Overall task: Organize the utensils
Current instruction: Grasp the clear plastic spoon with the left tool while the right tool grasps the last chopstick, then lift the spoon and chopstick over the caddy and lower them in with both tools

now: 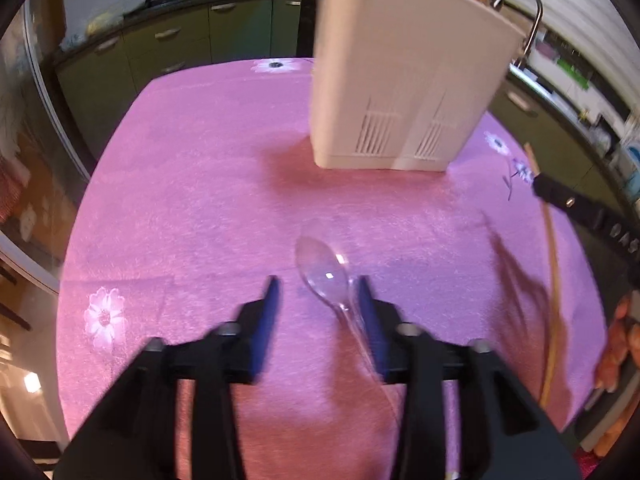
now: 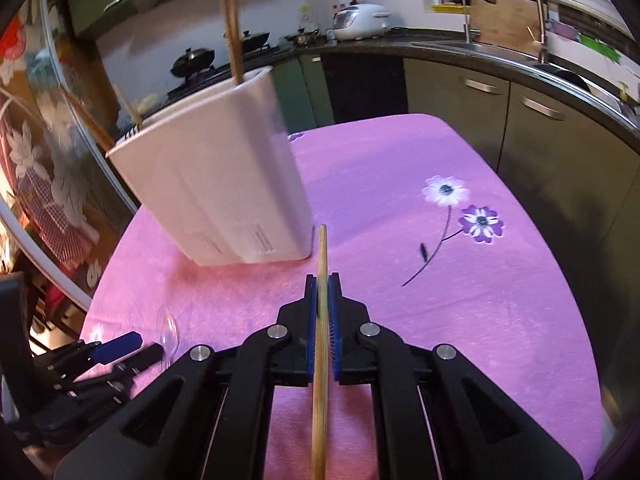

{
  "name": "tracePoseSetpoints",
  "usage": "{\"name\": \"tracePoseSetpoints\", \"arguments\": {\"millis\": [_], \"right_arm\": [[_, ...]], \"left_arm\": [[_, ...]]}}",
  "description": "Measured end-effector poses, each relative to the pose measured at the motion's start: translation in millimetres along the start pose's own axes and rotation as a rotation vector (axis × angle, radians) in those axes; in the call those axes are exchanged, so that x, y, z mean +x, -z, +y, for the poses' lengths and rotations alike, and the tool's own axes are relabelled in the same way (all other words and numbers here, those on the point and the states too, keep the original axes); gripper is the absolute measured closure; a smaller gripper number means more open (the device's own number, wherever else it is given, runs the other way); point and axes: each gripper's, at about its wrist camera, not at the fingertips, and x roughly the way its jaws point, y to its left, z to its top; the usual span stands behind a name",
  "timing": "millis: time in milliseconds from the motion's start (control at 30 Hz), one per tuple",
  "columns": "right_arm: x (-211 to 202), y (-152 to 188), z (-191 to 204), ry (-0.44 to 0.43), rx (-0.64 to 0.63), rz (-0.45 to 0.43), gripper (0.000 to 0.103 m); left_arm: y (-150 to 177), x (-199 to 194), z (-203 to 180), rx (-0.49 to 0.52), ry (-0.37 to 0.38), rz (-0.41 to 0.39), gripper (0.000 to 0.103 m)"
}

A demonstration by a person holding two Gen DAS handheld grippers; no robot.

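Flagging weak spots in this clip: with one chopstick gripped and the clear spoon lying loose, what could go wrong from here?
1. The right gripper pinches the chopstick mid-length, so it may pivot and miss the white holder.
2. The clear spoon lies by one finger of the open left gripper, off-centre; closing could nudge it away.
3. The holder is tall; a bump might tip it.

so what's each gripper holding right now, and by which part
The right gripper is shut on a wooden chopstick, gripping along its shaft, one end jutting past the fingertips. The left gripper is open around the clear plastic spoon, holding nothing.
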Motion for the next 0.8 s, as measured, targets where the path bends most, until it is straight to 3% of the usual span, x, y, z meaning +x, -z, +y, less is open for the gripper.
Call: {"name": "tracePoseSetpoints", "arguments": {"millis": [167, 567, 633, 700, 800], "right_arm": [[-0.2, -2.6, -12.2, -0.020, 0.009, 0.001, 0.097], [3.0, 1.3, -21.0, -0.054, 0.031, -0.001, 0.097], [1.4, 1.1, -22.0, -0.054, 0.034, -0.005, 0.097], [0.2, 0.8, -23.3, -0.055, 0.038, -0.009, 0.097], [-1.7, 0.9, -23.1, -0.058, 0.038, -0.013, 0.097]], "left_arm": [[3.4, 9.0, -10.6, -0.018, -0.104, 0.024, 0.053], [-5.3, 24.1, -22.3, -0.029, -0.117, 0.030, 0.050], [-8.2, 26.2, -24.3, -0.017, -0.094, 0.027, 0.056], [-8.3, 26.0, -29.0, 0.004, -0.080, 0.022, 0.077], [-6.5, 23.0, -31.2, 0.030, -0.065, 0.022, 0.078]]}}
